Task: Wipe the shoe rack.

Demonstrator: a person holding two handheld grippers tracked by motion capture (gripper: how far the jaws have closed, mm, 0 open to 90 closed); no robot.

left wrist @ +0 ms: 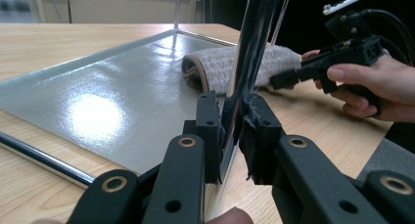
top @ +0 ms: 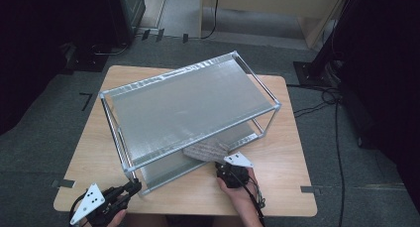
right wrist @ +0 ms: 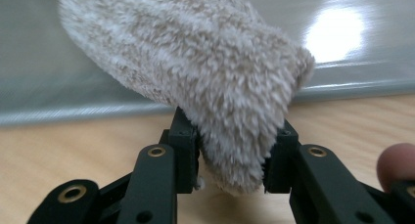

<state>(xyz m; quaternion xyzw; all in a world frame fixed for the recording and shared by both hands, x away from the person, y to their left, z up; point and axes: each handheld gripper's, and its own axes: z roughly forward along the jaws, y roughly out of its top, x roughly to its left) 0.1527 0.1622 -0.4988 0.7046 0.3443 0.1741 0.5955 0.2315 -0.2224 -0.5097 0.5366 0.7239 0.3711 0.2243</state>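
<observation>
A two-shelf metal rack (top: 168, 79) stands on the wooden table. My left gripper (top: 134, 186) is shut on the rack's near left corner post (left wrist: 252, 48), with the jaws clamped on either side of it (left wrist: 232, 121). A fluffy beige slipper (top: 208, 150) lies partly on the lower shelf (left wrist: 122, 87), its near end sticking out over the front edge. My right gripper (top: 223, 166) is shut on that near end. In the right gripper view the pile of the slipper (right wrist: 195, 62) bulges between the pads of the gripper (right wrist: 234, 141). The left gripper view also catches the right gripper (left wrist: 281, 79) on the slipper (left wrist: 220, 67).
The table (top: 277, 187) has bare wood in front of and to the right of the rack. The rack's top shelf (top: 188, 108) overhangs most of the lower one. Cables (top: 317, 105) run across the floor at the right, beyond the table edge.
</observation>
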